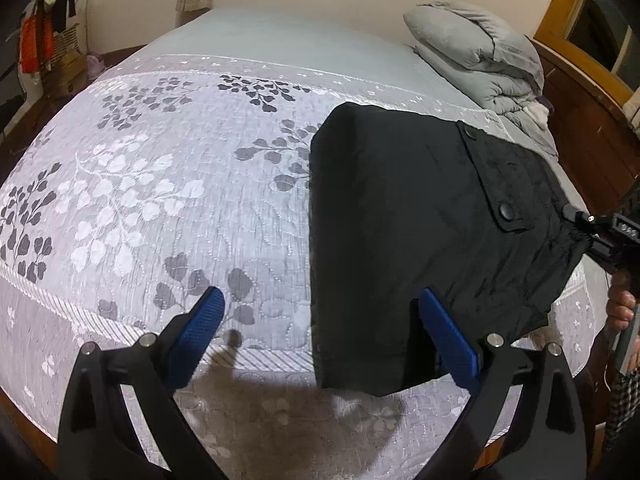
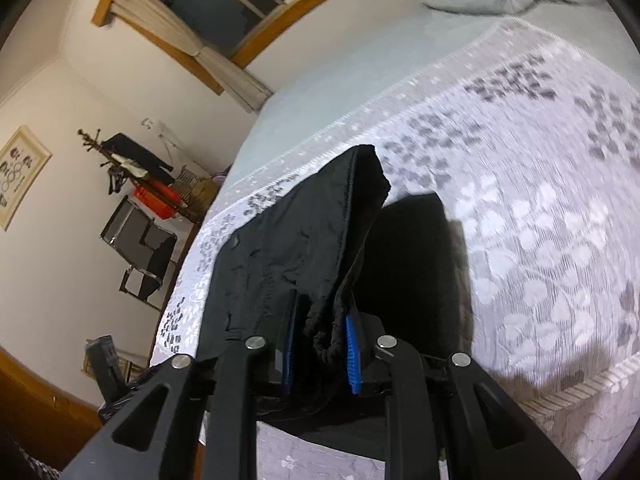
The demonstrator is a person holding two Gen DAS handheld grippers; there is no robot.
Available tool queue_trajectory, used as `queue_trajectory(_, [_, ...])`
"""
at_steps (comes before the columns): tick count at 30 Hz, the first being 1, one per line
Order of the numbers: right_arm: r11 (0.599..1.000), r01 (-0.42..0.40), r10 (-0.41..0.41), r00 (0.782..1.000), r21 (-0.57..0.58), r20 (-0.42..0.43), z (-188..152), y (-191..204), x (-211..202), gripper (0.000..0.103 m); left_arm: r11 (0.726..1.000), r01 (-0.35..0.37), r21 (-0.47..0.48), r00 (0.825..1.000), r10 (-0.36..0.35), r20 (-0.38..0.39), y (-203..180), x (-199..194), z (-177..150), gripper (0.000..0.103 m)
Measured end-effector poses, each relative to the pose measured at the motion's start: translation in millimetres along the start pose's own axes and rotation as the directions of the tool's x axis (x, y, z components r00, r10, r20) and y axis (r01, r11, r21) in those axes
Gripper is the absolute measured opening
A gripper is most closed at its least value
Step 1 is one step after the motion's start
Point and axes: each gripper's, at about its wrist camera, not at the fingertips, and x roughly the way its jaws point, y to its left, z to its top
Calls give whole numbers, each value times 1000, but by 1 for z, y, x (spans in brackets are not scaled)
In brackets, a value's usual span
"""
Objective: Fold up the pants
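Covering the bed (image 1: 160, 200) is a pale quilted spread with a grey leaf print, and a folded grey duvet (image 1: 480, 56) sits at the far end below a wood-framed window (image 2: 224, 4), with a clothes rack (image 2: 132, 168) against the wall. Black pants (image 1: 420, 220) lie folded on the spread's near right part. The left claw (image 1: 320, 332) hangs wide open and empty just above the pants' near edge, while the right claw (image 2: 320, 344) is clamped on a bunched fold of the pants, lifting that edge.

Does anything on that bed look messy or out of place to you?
Only the grey quilt, left in a rumpled heap at the far corner of the bed. The black pants lie fairly neat, one end pinched in the right gripper.
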Motion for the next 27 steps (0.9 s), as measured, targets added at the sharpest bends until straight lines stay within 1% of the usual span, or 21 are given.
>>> queue_trajectory(3, [999,2,-2,1000,39,-16,-7,-17,9,21,1000,0,16,1000,0,-6,-5,2,-1,97])
queue_trajectory(7, [998,-7,8,1000,57,-16,-13,-28,14,22,999,-10,38,1000,11,-15,-11,5,-1,98])
queue_trajectory(9, [998,-8,10,1000,64,-23,-14,-31,17,26,999,-10,38,1000,11,-20,-12,7,-1,98])
queue_trajectory(11, [998,4,-3,1000,66,-13,-16,-33,13,42,999,-6,36,1000,7,-25,-13,8,-1,98])
queue_trajectory(12, [998,-4,5,1000,63,-10,-17,-33,12,45,999,-6,38,1000,7,-26,-14,8,-1,98])
queue_trajectory(13, [998,-17,17,1000,61,-6,-17,-33,8,50,999,-6,41,1000,7,-26,-15,8,-1,98])
queue_trajectory(14, [998,-20,20,1000,65,-3,-17,-34,5,60,999,-6,43,1000,8,-26,-16,8,-1,98])
queue_trajectory(15, [997,-22,22,1000,72,2,-17,-34,0,64,999,-7,47,1000,8,-28,-16,8,-2,98])
queue_trajectory(17, [997,-21,20,1000,72,9,-20,-35,-8,64,999,-9,51,999,11,-31,-17,8,-3,98])
queue_trajectory(20, [997,-6,7,1000,78,-19,-27,-37,-12,66,999,-11,45,999,12,-30,-17,7,-4,98])
queue_trajectory(25, [997,-12,17,998,79,-60,-41,-33,-3,66,1000,-10,10,999,11,-33,-15,8,-6,98])
queue_trajectory(27, [997,-12,19,997,82,-75,-43,-32,5,58,1000,-12,4,999,12,-36,-16,9,-7,98])
